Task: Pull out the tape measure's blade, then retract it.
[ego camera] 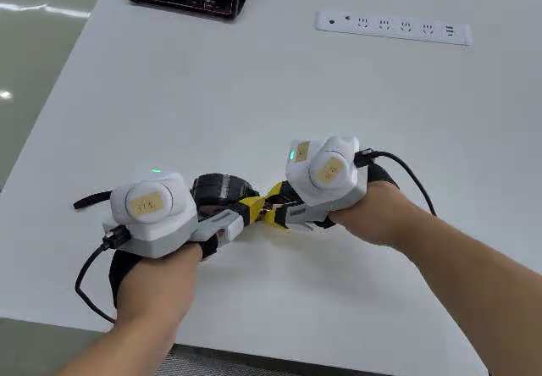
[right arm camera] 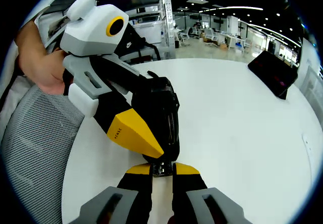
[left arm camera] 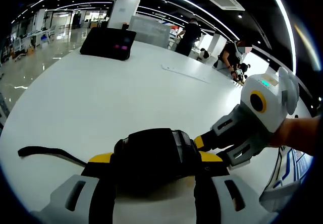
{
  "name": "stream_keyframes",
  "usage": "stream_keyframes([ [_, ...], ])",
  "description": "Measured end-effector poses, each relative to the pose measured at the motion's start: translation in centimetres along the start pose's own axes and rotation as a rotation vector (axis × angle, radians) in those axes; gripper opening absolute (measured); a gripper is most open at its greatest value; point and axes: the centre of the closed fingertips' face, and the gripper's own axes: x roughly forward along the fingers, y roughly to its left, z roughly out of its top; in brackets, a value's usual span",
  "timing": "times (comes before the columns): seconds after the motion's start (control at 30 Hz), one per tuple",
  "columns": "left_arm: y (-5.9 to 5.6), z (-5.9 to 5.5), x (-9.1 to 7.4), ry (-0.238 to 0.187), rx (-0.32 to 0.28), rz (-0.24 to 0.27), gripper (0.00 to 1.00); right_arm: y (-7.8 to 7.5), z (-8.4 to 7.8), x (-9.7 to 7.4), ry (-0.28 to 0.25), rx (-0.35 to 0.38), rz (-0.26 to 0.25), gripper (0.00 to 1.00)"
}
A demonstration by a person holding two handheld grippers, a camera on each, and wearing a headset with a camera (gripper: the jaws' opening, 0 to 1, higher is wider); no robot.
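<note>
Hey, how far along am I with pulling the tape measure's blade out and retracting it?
Done: the left gripper clamps the tape measure case, and the right gripper looks closed on the blade tip at the case mouth. In hand: the pull seems about to start; almost no blade shows between the grippers. Left: drawing the blade out, then retracting it.

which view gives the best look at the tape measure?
Left gripper view: the tape measure sits large and centred, clamped in the left gripper's jaws. Right gripper view shows it end-on, partly behind a yellow jaw. Head view shows just part of its black case, behind the left gripper.
</note>
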Motion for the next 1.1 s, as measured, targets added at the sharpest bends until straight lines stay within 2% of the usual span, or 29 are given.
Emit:
stream_keyframes([
  [0.47,0.19,0.09,0.10,-0.009,-0.006,0.001,0.60,-0.07,0.01,-0.11,-0.005,0.003,-0.003,0.13],
  [0.6,0.09,0.02,0.09,-0.004,-0.005,-0.007,0.61,-0.12,0.00,-0.24,-0.007,0.024,-0.005,0.22],
  [0.73,-0.08,0.09,0.11,0.007,0.019,0.006,0.62,0.01,0.20,-0.37,-0.017,0.035,0.000,0.26],
  [0.87,-0.11,0.25,0.01,0.007,0.055,0.007,0.62,-0.04,0.21,-0.51,-0.022,0.040,-0.007,0.28],
  [1.1,0.19,0.12,-0.12,0.010,0.041,0.009,0.67,0.18,0.15,-0.70,-0.026,0.050,-0.005,0.29],
])
